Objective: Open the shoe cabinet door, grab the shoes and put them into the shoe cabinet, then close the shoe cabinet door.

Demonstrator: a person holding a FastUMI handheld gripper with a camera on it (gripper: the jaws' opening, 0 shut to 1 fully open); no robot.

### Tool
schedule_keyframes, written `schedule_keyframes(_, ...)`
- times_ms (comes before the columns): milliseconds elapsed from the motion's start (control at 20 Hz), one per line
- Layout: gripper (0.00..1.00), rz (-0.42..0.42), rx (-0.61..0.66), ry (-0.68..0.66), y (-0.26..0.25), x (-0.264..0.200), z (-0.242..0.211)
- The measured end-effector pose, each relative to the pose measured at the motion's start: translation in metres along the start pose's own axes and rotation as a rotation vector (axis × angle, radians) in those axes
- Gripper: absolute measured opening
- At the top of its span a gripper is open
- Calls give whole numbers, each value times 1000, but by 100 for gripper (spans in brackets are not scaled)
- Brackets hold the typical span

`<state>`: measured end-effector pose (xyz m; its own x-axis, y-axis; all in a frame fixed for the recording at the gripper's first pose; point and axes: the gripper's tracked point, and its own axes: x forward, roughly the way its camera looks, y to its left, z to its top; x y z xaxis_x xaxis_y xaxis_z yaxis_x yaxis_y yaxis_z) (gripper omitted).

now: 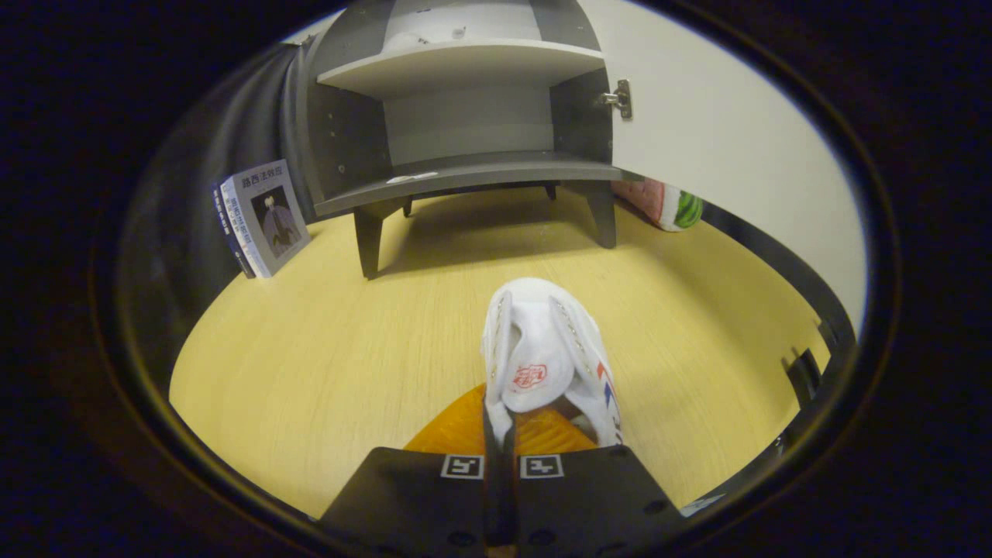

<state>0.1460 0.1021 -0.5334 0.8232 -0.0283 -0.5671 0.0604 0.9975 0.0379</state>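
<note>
Closest to me, my gripper (501,434) has its two fingers drawn almost together, pinching the heel edge of the white shoe (542,356), so I judge it clamped on that thin wall of fabric. Holding the shoe by the rear rim leaves the toe pointing ahead to twelve o'clock, which is the way it should enter the shelf. I cannot tell whether the sole rests on the wooden surface (310,349) or hangs just above it. An orange thing (457,430) lies under the heel, at about nine o'clock of my fingertips; what it is I cannot make out.

Beyond the shoe at twelve o'clock stands the grey shoe cabinet (465,116) on short legs, its white door (697,139) swung open toward one o'clock, so both shelves are free. Books (260,217) lean by its left side at ten o'clock. Placing is what remains, then shutting the door.
</note>
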Motion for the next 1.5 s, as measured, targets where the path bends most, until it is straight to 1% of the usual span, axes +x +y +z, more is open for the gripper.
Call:
schedule_keyframes(100, 2, 12, 22, -7, 0, -2, 4)
schedule_keyframes(350, 2, 18, -19, -42, 1, -23, 32)
schedule_keyframes(500, 2, 9, -16, -68, 1, -45, 60)
schedule_keyframes(600, 2, 0, -26, -94, 2, -63, 87)
schedule_keyframes(800, 2, -21, -52, -165, 10, -102, 157)
schedule_keyframes(1050, 2, -12, -72, -259, 24, -140, 258)
schedule_keyframes(1250, 2, 22, -99, -316, 34, -133, 333)
schedule_keyframes(1350, 2, 35, -129, -341, 37, -121, 370)
schedule_keyframes(1500, 2, 62, -162, -363, 40, -91, 425)
